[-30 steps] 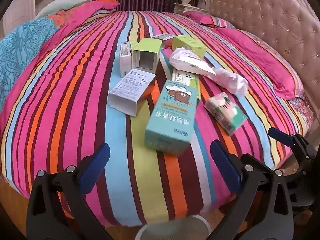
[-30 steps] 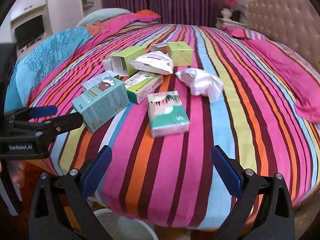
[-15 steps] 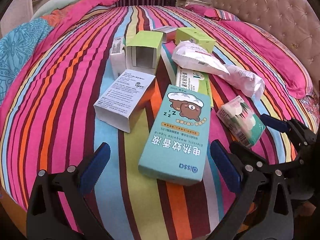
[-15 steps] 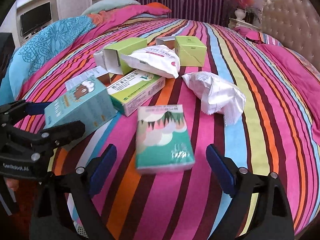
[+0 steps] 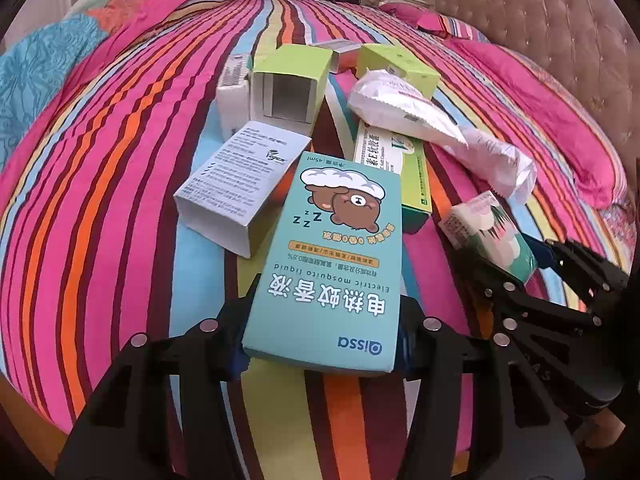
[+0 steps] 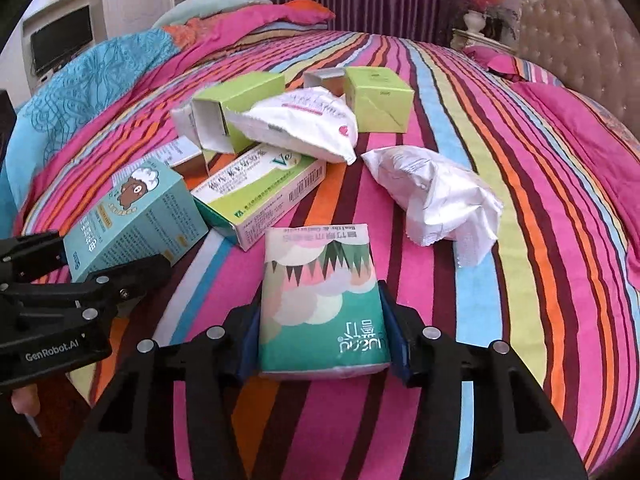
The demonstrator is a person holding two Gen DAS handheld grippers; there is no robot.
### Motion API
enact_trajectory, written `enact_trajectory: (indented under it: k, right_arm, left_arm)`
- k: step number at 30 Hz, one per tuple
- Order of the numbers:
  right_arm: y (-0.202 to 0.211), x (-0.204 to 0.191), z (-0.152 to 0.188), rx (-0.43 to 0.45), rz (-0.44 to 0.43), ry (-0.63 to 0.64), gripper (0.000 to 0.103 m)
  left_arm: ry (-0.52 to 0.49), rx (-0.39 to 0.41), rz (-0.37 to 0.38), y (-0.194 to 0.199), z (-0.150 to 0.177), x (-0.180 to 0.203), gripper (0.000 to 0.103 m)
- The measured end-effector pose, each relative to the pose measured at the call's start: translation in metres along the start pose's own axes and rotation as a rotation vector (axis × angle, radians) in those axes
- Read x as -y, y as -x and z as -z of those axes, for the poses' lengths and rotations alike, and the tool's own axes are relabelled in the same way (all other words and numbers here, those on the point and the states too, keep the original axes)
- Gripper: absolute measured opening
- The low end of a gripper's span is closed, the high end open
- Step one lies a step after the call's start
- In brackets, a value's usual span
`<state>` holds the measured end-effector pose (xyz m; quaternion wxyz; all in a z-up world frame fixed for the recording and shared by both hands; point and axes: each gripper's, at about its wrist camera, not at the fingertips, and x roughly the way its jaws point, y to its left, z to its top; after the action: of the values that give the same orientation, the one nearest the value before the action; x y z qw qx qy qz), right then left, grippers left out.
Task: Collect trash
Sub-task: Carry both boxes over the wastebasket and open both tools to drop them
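Trash lies on a striped bedspread (image 5: 100, 200). My left gripper (image 5: 322, 344) is shut on the near end of a teal mosquito-liquid box (image 5: 336, 256) with a bear picture; the box also shows in the right wrist view (image 6: 136, 220). My right gripper (image 6: 322, 344) is shut on a green tissue pack (image 6: 322, 300), which also shows in the left wrist view (image 5: 492, 236). Both items rest on the bed.
Other trash beyond: a white-grey box (image 5: 240, 184), an open green box (image 5: 288, 84), a green medicine box (image 6: 260, 192), a green cube box (image 6: 376, 100), two white wrappers (image 6: 296, 124) (image 6: 436, 196). A tufted headboard (image 5: 560, 40) stands at right, pillows at the back.
Both grippers moved forward onto the bed and closed: the left on the teal box, the right on the tissue pack. Both were open before.
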<state>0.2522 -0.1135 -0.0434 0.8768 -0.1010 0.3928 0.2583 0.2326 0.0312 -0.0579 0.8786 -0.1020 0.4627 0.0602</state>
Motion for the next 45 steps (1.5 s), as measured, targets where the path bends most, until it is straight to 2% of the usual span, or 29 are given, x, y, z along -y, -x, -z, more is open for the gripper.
enact_trajectory:
  k: [4, 9, 13, 20, 24, 27, 30, 33, 36, 39, 42, 45]
  right_arm:
    - [0.018, 0.001, 0.002, 0.004, -0.037, -0.045, 0.049]
    - [0.049, -0.002, 0.016, 0.007, -0.064, -0.087, 0.049]
    - [0.073, -0.010, 0.038, -0.015, -0.096, -0.124, 0.049]
    - [0.101, -0.036, 0.083, -0.070, -0.112, -0.184, 0.049]
    - [0.102, -0.048, 0.104, -0.130, -0.104, -0.219, 0.049]
    - [0.098, -0.049, 0.119, -0.183, -0.081, -0.295, 0.049]
    - [0.091, -0.050, 0.136, -0.236, -0.107, -0.374, 0.049]
    - [0.083, -0.058, 0.149, -0.300, -0.113, -0.391, 0.049]
    - [0.070, -0.058, 0.165, -0.394, -0.166, -0.485, 0.049]
    - [0.055, -0.049, 0.179, -0.468, -0.181, -0.569, 0.049]
    - [0.035, -0.040, 0.193, -0.546, -0.212, -0.674, 0.049]
    - [0.010, -0.037, 0.209, -0.633, -0.199, -0.719, 0.049]
  left_arm:
    - [0.006, 0.019, 0.005, 0.015, 0.002, -0.003, 0.053]
    - [-0.023, 0.037, 0.029, 0.046, 0.020, -0.005, 0.053]
    - [-0.015, 0.027, 0.078, 0.074, 0.051, -0.013, 0.053]
    - [0.000, -0.016, 0.100, 0.105, 0.119, -0.024, 0.053]
    - [-0.003, -0.073, 0.091, 0.103, 0.148, -0.027, 0.053]
    - [0.045, -0.116, 0.115, 0.098, 0.167, -0.031, 0.053]
    - [0.072, -0.152, 0.127, 0.090, 0.178, -0.033, 0.053]
    - [0.066, -0.207, 0.114, 0.080, 0.189, -0.028, 0.053]
    - [0.047, -0.275, 0.102, 0.067, 0.202, -0.020, 0.053]
    - [0.044, -0.336, 0.100, 0.055, 0.212, -0.019, 0.053]
    - [0.073, -0.426, 0.097, 0.035, 0.222, -0.022, 0.053]
    - [0.116, -0.502, 0.085, 0.014, 0.230, -0.027, 0.053]
